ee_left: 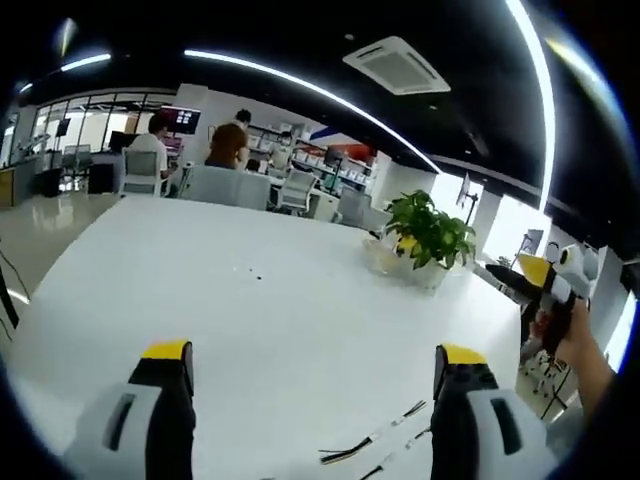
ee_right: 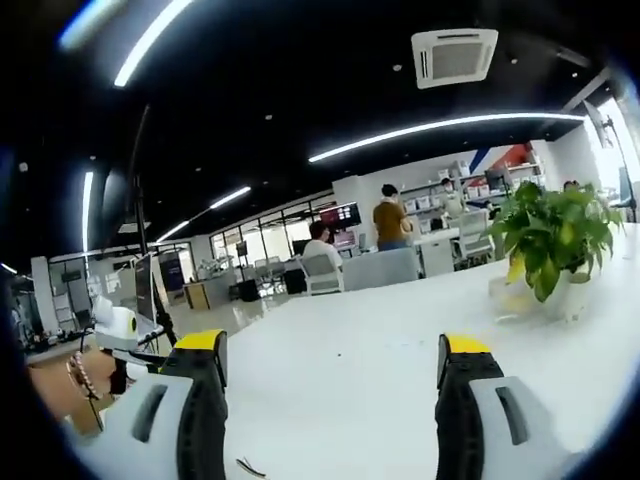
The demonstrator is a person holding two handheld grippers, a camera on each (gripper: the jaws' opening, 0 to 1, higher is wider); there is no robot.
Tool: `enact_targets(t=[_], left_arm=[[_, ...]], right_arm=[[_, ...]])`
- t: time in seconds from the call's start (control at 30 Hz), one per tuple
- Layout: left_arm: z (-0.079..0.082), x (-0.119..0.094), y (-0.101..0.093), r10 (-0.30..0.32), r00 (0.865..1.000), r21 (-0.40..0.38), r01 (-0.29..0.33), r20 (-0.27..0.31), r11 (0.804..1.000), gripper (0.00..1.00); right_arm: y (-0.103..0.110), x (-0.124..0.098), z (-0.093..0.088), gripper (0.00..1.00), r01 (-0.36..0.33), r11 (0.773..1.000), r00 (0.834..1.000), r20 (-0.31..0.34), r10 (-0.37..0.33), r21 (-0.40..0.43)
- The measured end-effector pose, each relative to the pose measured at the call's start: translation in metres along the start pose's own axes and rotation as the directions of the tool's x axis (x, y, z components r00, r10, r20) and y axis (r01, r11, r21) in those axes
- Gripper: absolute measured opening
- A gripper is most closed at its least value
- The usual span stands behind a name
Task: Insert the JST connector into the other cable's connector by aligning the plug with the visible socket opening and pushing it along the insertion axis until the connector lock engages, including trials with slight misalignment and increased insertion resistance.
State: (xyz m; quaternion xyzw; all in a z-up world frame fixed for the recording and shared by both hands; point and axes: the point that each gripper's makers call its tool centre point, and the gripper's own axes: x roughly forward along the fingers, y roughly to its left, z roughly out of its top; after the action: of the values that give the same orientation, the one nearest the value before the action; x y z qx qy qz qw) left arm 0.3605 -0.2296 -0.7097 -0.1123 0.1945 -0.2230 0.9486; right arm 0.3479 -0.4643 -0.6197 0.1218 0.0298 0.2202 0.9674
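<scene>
On the near edge of the large white table (ee_left: 280, 300), thin black-and-white cables with small connectors (ee_left: 375, 440), lying loose just inside the right jaw. Left gripper (ee_left: 315, 365) spread wide, empty. Right gripper (ee_right: 330, 355) likewise wide apart, holding nothing. Leafy green potted plant (ee_left: 432, 232) far right.

no readable text, labels or signs

You have two cables (ee_left: 385, 440) on the bench (ee_left: 270, 320) near your left claw (ee_left: 315, 375), one plant (ee_left: 432, 232) beyond them, and three people (ee_left: 228, 148) past the bench's far edge.
</scene>
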Motion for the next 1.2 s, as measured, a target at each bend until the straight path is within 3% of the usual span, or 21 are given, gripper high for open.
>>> enact_targets(t=[0.1, 0.17, 0.23, 0.3, 0.4, 0.5, 0.67, 0.7, 0.73, 0.77, 0.83, 0.9, 0.93, 1.0, 1.03, 1.07, 1.13, 1.17, 1.2], left_arm=[[-0.015, 0.008, 0.005, 0.014, 1.000, 0.028, -0.014, -0.025, 1.000, 0.99], [-0.034, 0.011, 0.010, 0.022, 0.995, 0.054, -0.017, -0.095, 0.998, 0.99], [-0.045, 0.014, 0.014, 0.026, 0.993, 0.049, -0.021, -0.115, 0.999, 0.99], [-0.059, 0.016, 0.016, 0.015, 0.988, 0.023, -0.012, -0.151, 1.000, 0.99], [-0.067, 0.021, 0.014, -0.023, 0.990, 0.001, 0.023, -0.139, 1.000, 0.99], [-0.074, 0.024, 0.011, -0.036, 0.988, 0.037, 0.042, -0.152, 0.998, 0.99], [-0.080, 0.028, 0.006, -0.061, 0.986, 0.090, 0.076, -0.156, 0.993, 0.99], [-0.083, 0.030, 0.000, -0.100, 0.983, 0.096, 0.116, -0.156, 0.989, 0.99], [-0.084, 0.031, -0.006, -0.136, 0.979, 0.102, 0.152, -0.149, 0.983, 0.99], [-0.083, 0.032, -0.011, -0.167, 0.978, 0.111, 0.181, -0.123, 0.977, 0.98], [-0.086, 0.032, -0.020, -0.213, 0.970, 0.145, 0.228, -0.116, 0.963, 0.95], [-0.091, 0.033, -0.026, -0.245, 0.961, 0.192, 0.266, -0.127, 0.945, 0.95], [-0.090, 0.033, -0.032, -0.281, 0.954, 0.207, 0.297, -0.104, 0.932, 0.95], [-0.090, 0.031, -0.054, -0.396, 0.916, 0.174, 0.402, -0.066, 0.899, 0.92], [-0.092, 0.030, -0.057, -0.410, 0.908, 0.151, 0.418, -0.085, 0.896, 0.89], [-0.091, 0.033, -0.058, -0.406, 0.909, 0.154, 0.416, -0.091, 0.896, 0.88], [-0.087, 0.035, -0.065, -0.434, 0.896, 0.240, 0.443, -0.092, 0.864, 0.88], [-0.086, 0.036, -0.068, -0.445, 0.890, 0.304, 0.454, -0.103, 0.837, 0.89], [-0.088, 0.036, -0.070, -0.453, 0.883, 0.321, 0.467, -0.122, 0.824, 0.89]], right_arm=[[-0.007, 0.009, -0.016, 0.85, -0.007, 1.000, 0.999, -0.033, 0.007, 0.014], [-0.012, 0.011, -0.027, 0.85, -0.015, 1.000, 0.999, -0.044, 0.015, 0.015], [-0.011, 0.013, -0.033, 0.82, -0.047, 0.999, 0.999, -0.026, 0.048, 0.016], [-0.007, 0.013, -0.053, 0.79, -0.105, 0.993, 0.992, -0.066, 0.109, 0.060], [-0.007, 0.012, -0.081, 0.81, -0.137, 0.990, 0.968, -0.206, 0.141, 0.033], [-0.009, 0.016, -0.099, 0.81, -0.140, 0.989, 0.956, -0.265, 0.126, -0.036], [0.003, 0.017, -0.135, 0.78, -0.225, 0.974, 0.906, -0.373, 0.199, -0.028], [0.007, 0.017, -0.141, 0.78, -0.247, 0.969, 0.895, -0.388, 0.220, -0.020], [0.009, 0.017, -0.143, 0.79, -0.258, 0.966, 0.891, -0.392, 0.231, -0.017], [0.019, 0.016, -0.146, 0.79, -0.316, 0.949, 0.878, -0.378, 0.294, 0.006], [0.029, 0.011, -0.151, 0.78, -0.367, 0.928, 0.854, -0.376, 0.361, 0.057], [0.031, 0.008, -0.154, 0.76, -0.397, 0.917, 0.842, -0.381, 0.383, 0.044], [0.032, 0.007, -0.155, 0.72, -0.410, 0.911, 0.836, -0.383, 0.392, 0.037], [0.036, 0.003, -0.155, 0.69, -0.439, 0.898, 0.821, -0.392, 0.414, 0.028], [0.037, 0.002, -0.154, 0.67, -0.442, 0.896, 0.821, -0.387, 0.420, 0.036], [0.042, 0.000, -0.149, 0.66, -0.466, 0.883, 0.815, -0.362, 0.452, 0.051], [0.040, 0.003, -0.142, 0.69, -0.461, 0.886, 0.832, -0.330, 0.447, 0.038], [0.040, 0.004, -0.139, 0.72, -0.467, 0.884, 0.835, -0.317, 0.449, 0.022], [0.040, 0.003, -0.140, 0.73, -0.478, 0.878, 0.829, -0.325, 0.456, 0.015]])
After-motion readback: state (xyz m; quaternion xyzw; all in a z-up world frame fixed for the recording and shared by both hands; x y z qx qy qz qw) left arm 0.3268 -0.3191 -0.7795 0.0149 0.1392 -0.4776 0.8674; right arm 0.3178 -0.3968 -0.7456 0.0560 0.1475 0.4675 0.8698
